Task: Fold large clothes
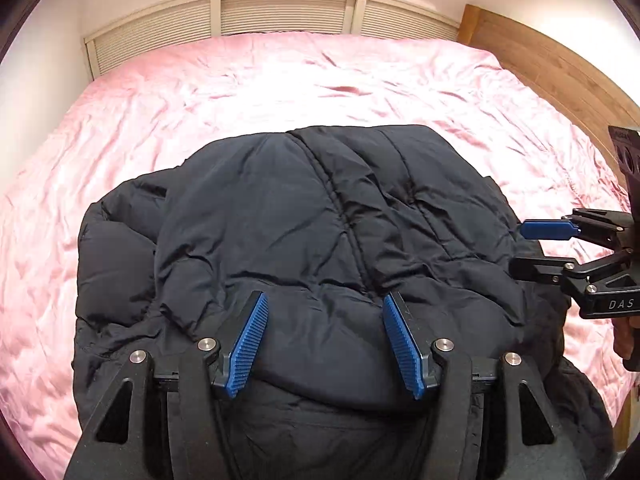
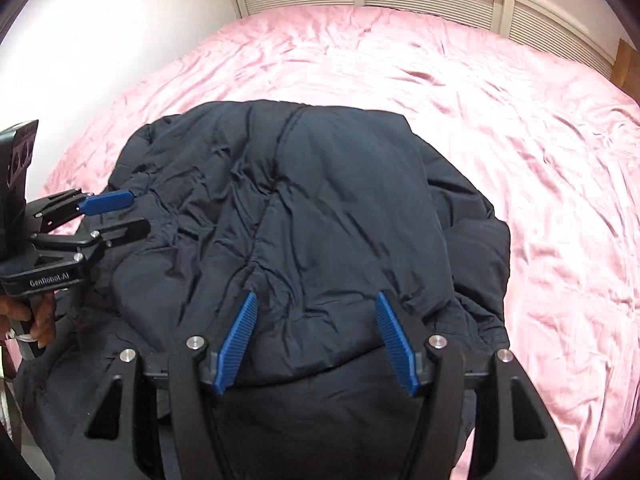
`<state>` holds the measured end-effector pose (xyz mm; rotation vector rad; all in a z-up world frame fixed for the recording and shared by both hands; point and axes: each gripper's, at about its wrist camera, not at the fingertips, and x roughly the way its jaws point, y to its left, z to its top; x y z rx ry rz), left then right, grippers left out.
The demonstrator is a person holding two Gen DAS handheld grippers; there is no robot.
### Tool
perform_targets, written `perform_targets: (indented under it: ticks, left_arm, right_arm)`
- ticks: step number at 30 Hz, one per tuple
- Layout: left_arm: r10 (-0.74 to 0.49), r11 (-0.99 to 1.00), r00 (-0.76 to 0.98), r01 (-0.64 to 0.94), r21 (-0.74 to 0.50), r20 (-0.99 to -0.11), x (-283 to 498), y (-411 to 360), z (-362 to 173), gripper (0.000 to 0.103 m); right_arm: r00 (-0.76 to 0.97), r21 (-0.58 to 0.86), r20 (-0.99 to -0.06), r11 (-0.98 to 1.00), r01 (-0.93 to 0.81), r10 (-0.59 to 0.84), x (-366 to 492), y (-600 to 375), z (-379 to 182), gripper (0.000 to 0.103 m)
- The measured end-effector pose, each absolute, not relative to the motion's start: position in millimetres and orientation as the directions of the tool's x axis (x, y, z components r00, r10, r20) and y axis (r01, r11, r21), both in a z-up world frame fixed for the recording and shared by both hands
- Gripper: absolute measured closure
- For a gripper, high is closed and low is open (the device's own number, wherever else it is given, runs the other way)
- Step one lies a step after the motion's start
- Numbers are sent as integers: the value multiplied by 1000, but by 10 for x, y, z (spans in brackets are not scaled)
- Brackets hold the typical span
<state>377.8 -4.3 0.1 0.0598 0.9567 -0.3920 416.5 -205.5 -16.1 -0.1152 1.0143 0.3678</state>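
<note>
A dark navy puffer jacket [image 1: 280,208] lies bunched and partly folded on the pink bed [image 1: 320,76]. My left gripper [image 1: 325,298] hovers over its near part, jaws apart, with a puffy fold of fabric lying between the blue pads [image 1: 248,340] without being pinched. In the right wrist view the same jacket [image 2: 340,180] fills the middle, and my right gripper [image 2: 317,296] stands open over its near edge in the same way. Each gripper shows from the side in the other view: the right gripper [image 1: 518,249] at the jacket's right edge, the left gripper [image 2: 140,212] at its left edge.
The pink cover [image 2: 520,160] is wrinkled and stretches far beyond the jacket. A wooden headboard [image 1: 540,68] runs along the right side and louvred panels [image 1: 280,12] line the far wall. A hand [image 2: 40,320] holds the left gripper's handle.
</note>
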Motion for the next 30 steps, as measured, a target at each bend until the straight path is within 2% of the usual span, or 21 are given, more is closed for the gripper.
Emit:
perform_targets:
  ticks: [5, 9, 13, 24, 30]
  left_arm:
    - [-269, 929, 484, 359, -91, -833, 3611, -167, -320, 38]
    - [-257, 938, 476, 334, -98, -841, 3616, -171, -465, 37]
    - [-221, 942, 477, 330, -60, -851, 3707, -250, -473, 35]
    - [-199, 962, 487, 264, -74, -850, 3378, -160, -65, 34]
    - [-237, 951, 464, 289, -107, -854, 2987, 74, 224, 34]
  right_arm:
    - [403, 50, -891, 927, -373, 210, 4192, -2012, -502, 42]
    - [367, 85, -907, 943, -321, 206, 4239, -2163, -828, 27]
    - [358, 94, -912, 951, -295, 201, 4261, -2213, -903, 25]
    - [378, 94, -906, 961, -261, 191, 4056, -2294, -478, 25]
    - [401, 65, -904, 975, -211, 147, 3549, -2416, -125, 25]
